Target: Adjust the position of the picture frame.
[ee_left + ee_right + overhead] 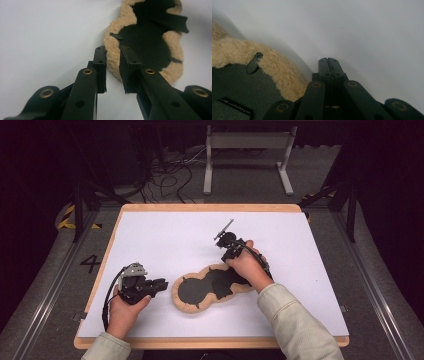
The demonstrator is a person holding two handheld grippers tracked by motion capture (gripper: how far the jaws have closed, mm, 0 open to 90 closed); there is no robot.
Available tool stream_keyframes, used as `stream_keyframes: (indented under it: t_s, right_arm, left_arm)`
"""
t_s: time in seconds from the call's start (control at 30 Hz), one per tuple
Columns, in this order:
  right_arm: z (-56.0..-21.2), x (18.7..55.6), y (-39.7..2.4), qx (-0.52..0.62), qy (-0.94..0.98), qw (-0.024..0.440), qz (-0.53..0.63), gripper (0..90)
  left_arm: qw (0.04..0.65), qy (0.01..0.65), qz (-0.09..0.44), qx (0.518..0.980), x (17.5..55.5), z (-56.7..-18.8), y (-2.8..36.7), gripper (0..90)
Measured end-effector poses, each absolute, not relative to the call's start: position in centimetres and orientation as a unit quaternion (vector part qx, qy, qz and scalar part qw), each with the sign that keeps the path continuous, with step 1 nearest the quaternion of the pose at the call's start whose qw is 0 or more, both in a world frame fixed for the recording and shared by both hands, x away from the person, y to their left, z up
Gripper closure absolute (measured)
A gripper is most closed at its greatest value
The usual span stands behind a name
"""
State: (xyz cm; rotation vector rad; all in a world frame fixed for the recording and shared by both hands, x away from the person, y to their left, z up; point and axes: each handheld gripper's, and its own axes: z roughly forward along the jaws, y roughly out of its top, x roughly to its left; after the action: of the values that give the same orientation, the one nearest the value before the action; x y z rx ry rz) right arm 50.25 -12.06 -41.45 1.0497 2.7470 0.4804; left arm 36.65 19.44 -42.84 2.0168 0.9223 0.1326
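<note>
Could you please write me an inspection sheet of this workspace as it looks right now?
Surface: white sheet on a wood-edged table.
Job's things: fleece pad, dark centre, tan fluffy rim, lying flat.
Clutter: nothing seen.
Grippers: left gripper slightly open beside the pad's rim, nothing between the jaws; right gripper shut, empty, over the sheet.
Cables: one trails from the left gripper; a tangle on the floor.
Surroundings: grey metal stand, dark floor.

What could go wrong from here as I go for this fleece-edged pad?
The left gripper stands with jaws only narrowly apart at the fleece rim of the pad; it may push the pad instead of pinching it. The right gripper is shut beside the rim, so it would likely shove the fleece unless reopened.
</note>
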Motion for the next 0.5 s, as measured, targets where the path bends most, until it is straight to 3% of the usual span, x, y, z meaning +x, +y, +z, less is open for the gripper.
stream_keyframes:
  t_s: [0.5]
  right_arm:
    - [-41.5, 47.1, -15.8, 0.372, 0.911, 0.049, 0.172, 90.0]
  left_arm:
    - [0.434, 0.351, 0.057, 0.828, 37.0, -42.8, 17.9, 76.5]
